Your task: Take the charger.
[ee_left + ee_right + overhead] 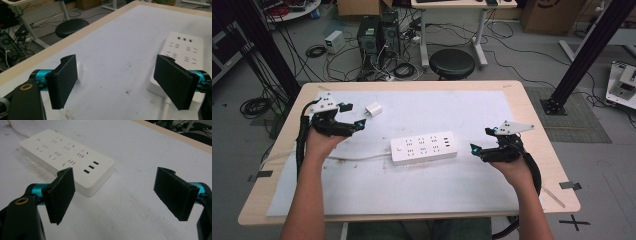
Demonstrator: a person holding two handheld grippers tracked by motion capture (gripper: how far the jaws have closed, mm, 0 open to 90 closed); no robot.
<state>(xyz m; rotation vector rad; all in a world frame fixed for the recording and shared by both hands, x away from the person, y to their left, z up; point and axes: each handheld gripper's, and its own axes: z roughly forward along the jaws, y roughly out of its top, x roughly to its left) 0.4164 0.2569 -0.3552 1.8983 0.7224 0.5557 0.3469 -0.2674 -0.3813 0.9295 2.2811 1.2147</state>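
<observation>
In the high view two bare forearms come up from the near edge of the table, each hand wrapped around a black claw. The left gripper [352, 116] sits over the white mat [362, 185] toward its far-left corner, jaws spread wide with nothing between them. The right gripper [481, 140] hovers near the mat's right edge, also gaping wide and empty.

Between the two claws, a little nearer the right one, lies a white power strip [425, 147], flat on the mat with its long side running left to right. Its white cord [357, 158] leaves the left end and trails along the mat under the left hand toward the table's left edge. In the right gripper view the strip [67, 157] lies just ahead of that claw's left jaw, apart from it, showing rows of socket slots and three small rectangular ports at the nearer end. In the left gripper view the strip [185, 50] sits beyond the right-hand jaw, partly hidden by it.

Just past the left gripper's tips, slightly to its right, a small white plug-in charger cube [373, 109] rests on the mat.

Farther off, beyond the wooden table [532, 125] edge, a black round stool [452, 63] stands on the floor among tangled cables [337, 60] and computer towers [377, 35].
</observation>
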